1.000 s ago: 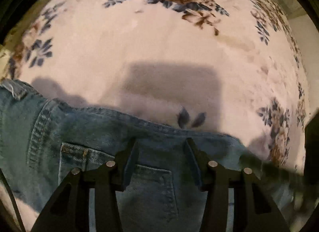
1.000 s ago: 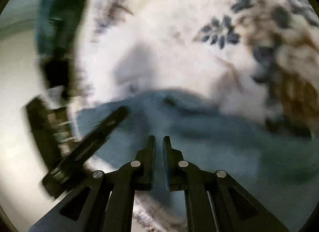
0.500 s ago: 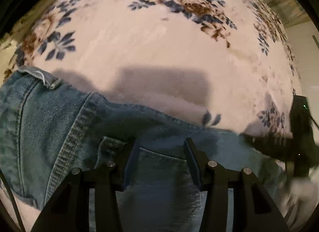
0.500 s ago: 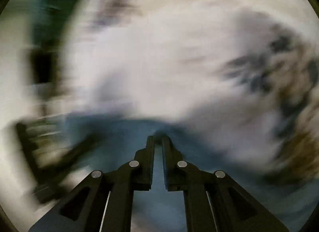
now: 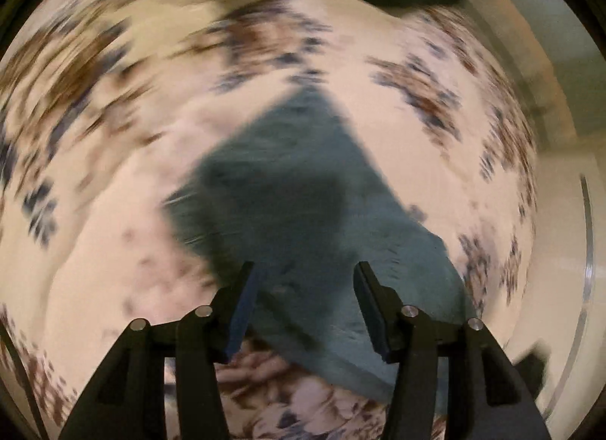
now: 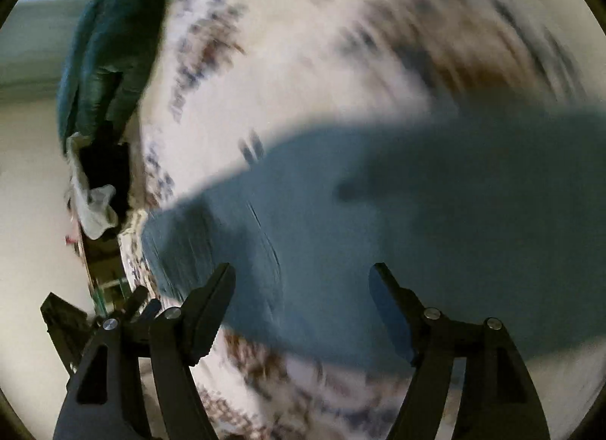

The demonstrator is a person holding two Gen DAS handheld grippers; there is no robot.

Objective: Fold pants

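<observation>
Pants (image 5: 303, 205): blue denim, lying folded on the floral blanket (image 5: 113, 212), running from 12 o'clock to 5 o'clock in our left view. Left gripper (image 5: 303, 311): jaws parted, just opened a little, nothing between them. Right gripper (image 6: 303, 307): jaws wide, just sprung open, denim below, none pinched. Risk, as we judge it: both views smear; a hasty re-grasp could snag 1 layer and drag the fold askew.
</observation>
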